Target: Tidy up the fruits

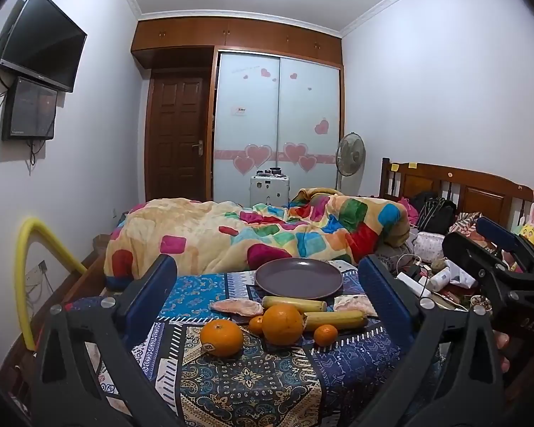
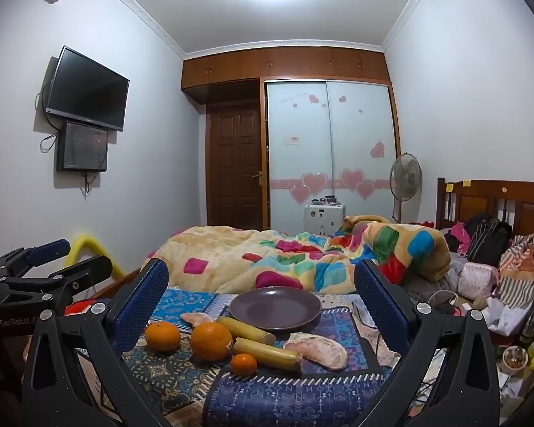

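An empty purple plate [image 1: 298,279] [image 2: 275,307] sits at the far side of a patterned cloth [image 1: 252,380] [image 2: 284,395]. In front of it lie two large oranges [image 1: 221,338] [image 1: 282,324] [image 2: 162,335] [image 2: 211,341], two small tangerines [image 1: 325,334] [image 1: 256,324] [image 2: 243,363], two bananas [image 1: 293,304] [image 1: 334,319] [image 2: 245,329] [image 2: 267,353] and two peeled pomelo pieces [image 1: 236,307] [image 1: 354,303] [image 2: 317,350] [image 2: 197,318]. My left gripper [image 1: 267,284] is open and empty, back from the fruit. My right gripper [image 2: 261,290] is open and empty too; it also shows in the left wrist view [image 1: 495,249].
A bed with a colourful quilt [image 1: 260,231] [image 2: 302,252] lies behind the cloth. Clutter of bags, cables and bottles [image 1: 434,270] [image 2: 487,284] fills the right side. A yellow foam tube [image 1: 28,277] stands at the left by the wall.
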The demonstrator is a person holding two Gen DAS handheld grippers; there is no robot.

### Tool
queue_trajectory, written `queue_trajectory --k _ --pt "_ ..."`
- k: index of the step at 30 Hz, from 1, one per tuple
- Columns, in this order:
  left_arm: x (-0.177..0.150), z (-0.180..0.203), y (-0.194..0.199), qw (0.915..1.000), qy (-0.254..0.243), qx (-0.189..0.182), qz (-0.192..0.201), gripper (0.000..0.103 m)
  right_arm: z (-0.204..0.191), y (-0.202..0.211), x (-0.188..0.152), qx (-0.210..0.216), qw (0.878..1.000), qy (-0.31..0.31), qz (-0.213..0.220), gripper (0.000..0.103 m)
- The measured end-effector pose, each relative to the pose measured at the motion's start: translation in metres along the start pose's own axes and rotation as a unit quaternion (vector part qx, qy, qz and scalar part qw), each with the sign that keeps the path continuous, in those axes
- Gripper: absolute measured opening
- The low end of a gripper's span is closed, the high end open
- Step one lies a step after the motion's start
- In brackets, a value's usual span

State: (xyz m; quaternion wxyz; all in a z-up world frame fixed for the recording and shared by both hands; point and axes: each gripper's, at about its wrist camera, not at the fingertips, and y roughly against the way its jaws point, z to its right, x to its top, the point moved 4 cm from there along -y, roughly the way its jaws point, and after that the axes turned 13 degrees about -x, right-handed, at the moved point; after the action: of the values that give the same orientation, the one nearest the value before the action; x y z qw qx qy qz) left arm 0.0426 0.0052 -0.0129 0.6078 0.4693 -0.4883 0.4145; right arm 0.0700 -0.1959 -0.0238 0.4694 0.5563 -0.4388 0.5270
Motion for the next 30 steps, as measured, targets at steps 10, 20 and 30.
queue_trajectory --k 10,20,30 --pt "-0.0006 0.0014 0.0003 1.0000 0.000 -0.002 0.000 0.103 -0.0023 0.0000 0.0001 0.001 1.000 0.000 0.001 0.103" --pt "0.0010 0.0032 -0.0010 1.0000 -0.003 -0.001 -0.003 0.103 -0.0029 0.0001 0.0008 0.000 1.000 -0.001 0.001 0.103" --pt "0.0013 0.0060 -0.0032 1.0000 -0.005 -0.001 -0.002 0.103 -0.0047 0.0008 0.0006 0.001 1.000 -0.001 0.001 0.103"
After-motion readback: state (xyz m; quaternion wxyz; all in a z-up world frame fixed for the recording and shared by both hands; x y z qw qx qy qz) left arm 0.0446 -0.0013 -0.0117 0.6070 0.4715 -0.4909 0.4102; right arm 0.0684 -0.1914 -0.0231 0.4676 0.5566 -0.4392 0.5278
